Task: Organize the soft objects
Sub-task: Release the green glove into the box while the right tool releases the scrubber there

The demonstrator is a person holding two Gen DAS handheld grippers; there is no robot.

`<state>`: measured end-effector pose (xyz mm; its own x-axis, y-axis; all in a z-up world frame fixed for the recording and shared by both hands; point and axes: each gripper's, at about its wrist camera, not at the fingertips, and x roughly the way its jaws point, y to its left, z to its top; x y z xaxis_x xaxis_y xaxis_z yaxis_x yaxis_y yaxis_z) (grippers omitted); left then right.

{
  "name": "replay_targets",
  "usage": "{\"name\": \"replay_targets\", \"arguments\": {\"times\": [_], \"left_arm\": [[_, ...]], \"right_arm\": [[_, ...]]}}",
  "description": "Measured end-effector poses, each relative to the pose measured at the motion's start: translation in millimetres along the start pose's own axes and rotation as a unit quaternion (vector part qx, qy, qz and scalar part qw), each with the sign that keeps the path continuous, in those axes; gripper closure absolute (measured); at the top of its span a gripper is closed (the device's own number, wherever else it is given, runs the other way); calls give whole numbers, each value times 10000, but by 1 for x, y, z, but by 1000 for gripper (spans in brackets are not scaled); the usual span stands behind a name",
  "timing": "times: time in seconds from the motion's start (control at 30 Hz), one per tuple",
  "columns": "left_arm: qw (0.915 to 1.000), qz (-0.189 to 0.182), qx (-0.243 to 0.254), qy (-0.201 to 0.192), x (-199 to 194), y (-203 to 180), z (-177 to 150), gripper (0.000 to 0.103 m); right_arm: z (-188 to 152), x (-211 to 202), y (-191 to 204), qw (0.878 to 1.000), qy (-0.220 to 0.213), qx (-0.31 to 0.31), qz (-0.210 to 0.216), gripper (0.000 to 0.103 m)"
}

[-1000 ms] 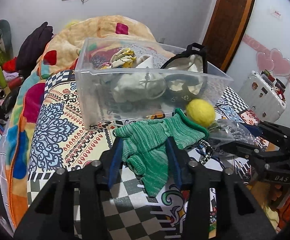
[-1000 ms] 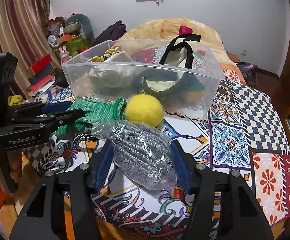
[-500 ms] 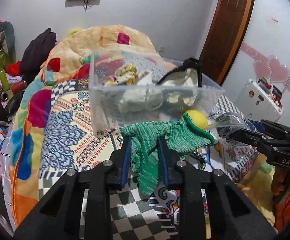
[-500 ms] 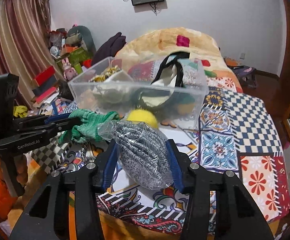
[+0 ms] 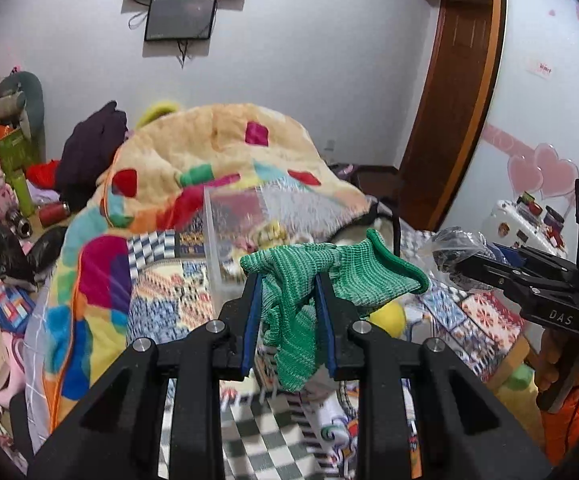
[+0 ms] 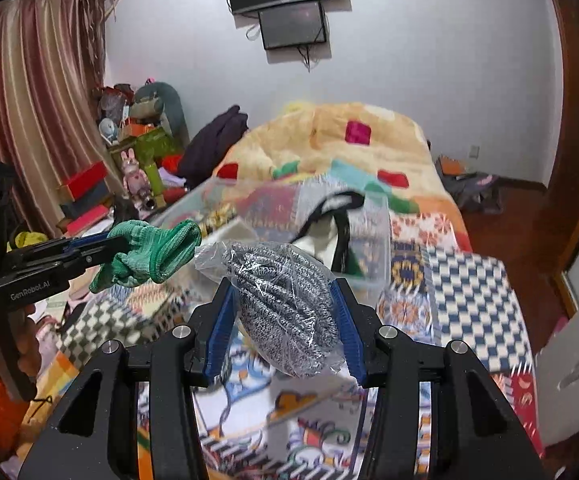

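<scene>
A bed [image 6: 469,292] covered in a patchwork-patterned quilt fills the lower part of both views, with a heaped yellow fleece blanket with coloured squares [image 5: 225,148] piled at its far end against the white wall. On the quilt, in front of that blanket, stands a clear plastic storage box [image 6: 377,240]; a cream bag with black straps [image 6: 337,224] and other blurred soft items lie inside it.

The left gripper [image 5: 289,280] is raised above the bed, near the box's front corner. Its jaws are closed most of the way, pinching a green knitted glove [image 5: 309,292] between the blue pads [image 5: 252,312]; the cuff flares out to the right beyond the jaws and the fingers of the glove hang down between them. In the right wrist view the glove dangles from the jaw tips, clear of the quilt.

The right gripper [image 6: 285,292] is also held above the bed, in front of the box. Its jaws stand fairly wide and press on both sides of a grey-and-white knitted bundle in a clear plastic bag [image 6: 285,304], which bulges up past the jaw tips. The bag's twisted top is just beside the glove's cuff; whether they touch I cannot tell.

A yellow felt ball [image 5: 389,316] lies on the quilt below the glove, partly hidden by it.
</scene>
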<state>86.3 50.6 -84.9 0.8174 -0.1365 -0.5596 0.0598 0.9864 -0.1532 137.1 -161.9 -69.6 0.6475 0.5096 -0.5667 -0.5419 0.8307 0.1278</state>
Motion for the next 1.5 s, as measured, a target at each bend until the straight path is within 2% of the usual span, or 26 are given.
{"name": "replay_targets", "arguments": {"times": [0.17, 0.37, 0.63, 1.03, 1.13, 1.27, 1.33, 1.5], "left_arm": [[9997, 101, 115, -188, 5, -3, 18, 77], [9996, 126, 176, -162, 21, -8, 27, 77], [9984, 388, 401, 115, 60, -13, 24, 77], [9975, 446, 381, 392, 93, -7, 18, 76], [9976, 434, 298, 438, 94, -4, 16, 74], [9980, 426, 177, 433, 91, -1, 16, 65], [9981, 427, 157, 427, 88, 0, 16, 60], [9984, 401, 149, 370, 76, 1, 13, 48]], "right_arm": [[17, 6, 2, 9998, -187, -40, -6, 58], [28, 23, 5, 9997, -235, -68, 6, 58], [30, 60, -1, 9999, 68, -3, -130, 58], [19, 90, -8, 9982, 569, -4, -199, 58], [16, 90, -8, 9978, 622, -45, -232, 58], [15, 89, -8, 9972, 694, -60, -253, 57], [16, 87, -11, 9973, 695, -16, -240, 55], [18, 74, -14, 9982, 526, 50, -274, 33]]}}
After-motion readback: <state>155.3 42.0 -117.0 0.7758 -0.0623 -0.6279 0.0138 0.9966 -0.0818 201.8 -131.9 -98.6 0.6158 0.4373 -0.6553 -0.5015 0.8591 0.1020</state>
